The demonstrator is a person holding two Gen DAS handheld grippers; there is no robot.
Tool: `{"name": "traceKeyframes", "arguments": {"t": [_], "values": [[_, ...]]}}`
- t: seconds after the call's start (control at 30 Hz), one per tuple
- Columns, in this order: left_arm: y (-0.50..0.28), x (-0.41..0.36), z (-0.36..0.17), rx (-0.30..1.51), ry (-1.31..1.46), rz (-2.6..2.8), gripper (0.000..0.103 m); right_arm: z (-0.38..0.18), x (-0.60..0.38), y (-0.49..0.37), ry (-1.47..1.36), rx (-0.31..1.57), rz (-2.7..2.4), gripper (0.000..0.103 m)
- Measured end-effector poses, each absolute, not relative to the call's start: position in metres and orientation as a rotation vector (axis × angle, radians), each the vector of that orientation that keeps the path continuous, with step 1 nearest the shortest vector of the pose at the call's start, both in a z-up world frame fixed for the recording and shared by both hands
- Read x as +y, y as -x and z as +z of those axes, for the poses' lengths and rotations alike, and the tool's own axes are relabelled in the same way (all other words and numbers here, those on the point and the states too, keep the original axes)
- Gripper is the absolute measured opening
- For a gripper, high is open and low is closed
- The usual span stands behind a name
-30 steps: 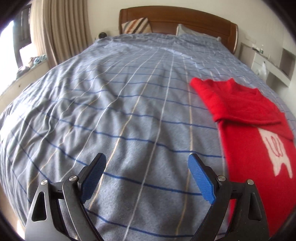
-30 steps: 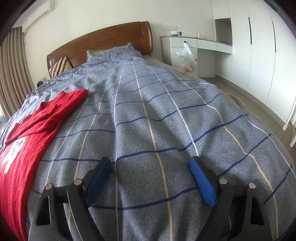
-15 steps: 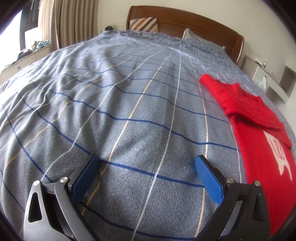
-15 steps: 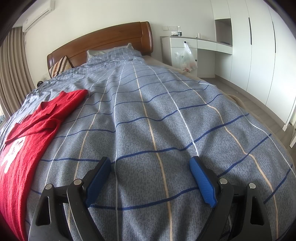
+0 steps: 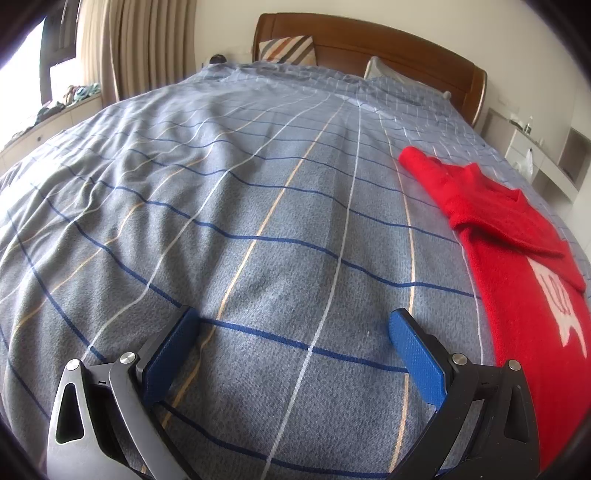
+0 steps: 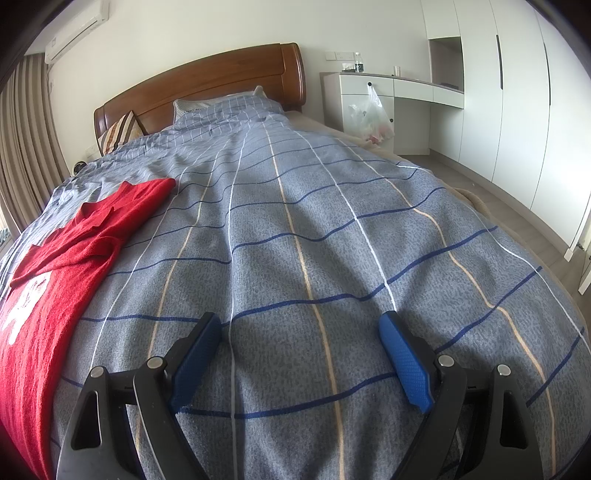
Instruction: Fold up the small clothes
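left gripper (image 5: 291, 339) just opened wider, empty | right gripper (image 6: 299, 343) apart, empty | red sweater (image 5: 517, 266) seemingly part-folded, next fold pending

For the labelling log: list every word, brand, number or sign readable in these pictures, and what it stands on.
No readable text in either view.
Sweater: a white figure on the red knit, cut off at the frame edge; a picture, not letters, as far as shows.
Air conditioner: any badge too small to read.
Bottle on the desk: label blurred.
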State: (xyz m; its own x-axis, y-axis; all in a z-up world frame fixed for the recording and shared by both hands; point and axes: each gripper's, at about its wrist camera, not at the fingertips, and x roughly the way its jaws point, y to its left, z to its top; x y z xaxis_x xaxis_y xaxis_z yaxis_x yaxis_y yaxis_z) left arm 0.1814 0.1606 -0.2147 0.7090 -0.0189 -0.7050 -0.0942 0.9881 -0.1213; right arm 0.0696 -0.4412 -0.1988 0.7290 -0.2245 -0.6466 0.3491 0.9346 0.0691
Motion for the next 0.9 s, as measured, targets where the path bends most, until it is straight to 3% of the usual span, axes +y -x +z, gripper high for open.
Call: {"name": "traceKeyframes", "arguments": {"t": [0.9], "values": [[-0.1802,0.1618,-0.2136,0.779,0.146,0.047,0.102,-0.199,-0.441,-0.0695,-0.19,0.684,-0.318,0.087]]}}
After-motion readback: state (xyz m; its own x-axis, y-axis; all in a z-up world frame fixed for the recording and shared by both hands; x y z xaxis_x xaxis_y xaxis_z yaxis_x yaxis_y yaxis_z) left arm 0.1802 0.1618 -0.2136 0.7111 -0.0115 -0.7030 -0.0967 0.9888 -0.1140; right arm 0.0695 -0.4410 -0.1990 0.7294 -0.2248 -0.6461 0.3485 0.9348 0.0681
